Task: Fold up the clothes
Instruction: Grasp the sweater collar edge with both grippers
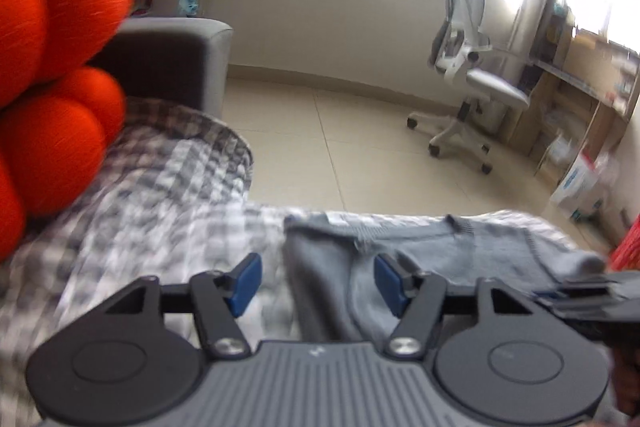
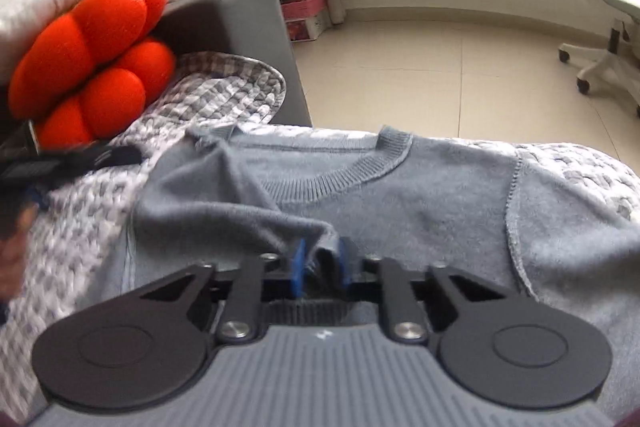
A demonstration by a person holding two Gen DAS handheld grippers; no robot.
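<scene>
A grey-blue knit sweater (image 2: pixel 440 195) lies spread on a grey and white checked blanket (image 2: pixel 80 227), its round collar toward the far edge. My right gripper (image 2: pixel 320 263) is shut on a fold of the sweater's left sleeve and holds it over the sweater's body. In the left wrist view the sweater (image 1: pixel 332 279) lies just ahead. My left gripper (image 1: pixel 316 283) is open and empty above the sweater's left edge and the blanket (image 1: pixel 160 195). The left gripper also shows at the left edge of the right wrist view (image 2: pixel 60 163).
An orange knot cushion (image 2: pixel 92 67) and a grey sofa arm (image 2: pixel 240 27) stand at the left. A white office chair (image 1: pixel 464 67) stands on the tiled floor (image 1: pixel 340 131) beyond the blanket's edge. Shelves with boxes (image 1: pixel 580 99) line the right wall.
</scene>
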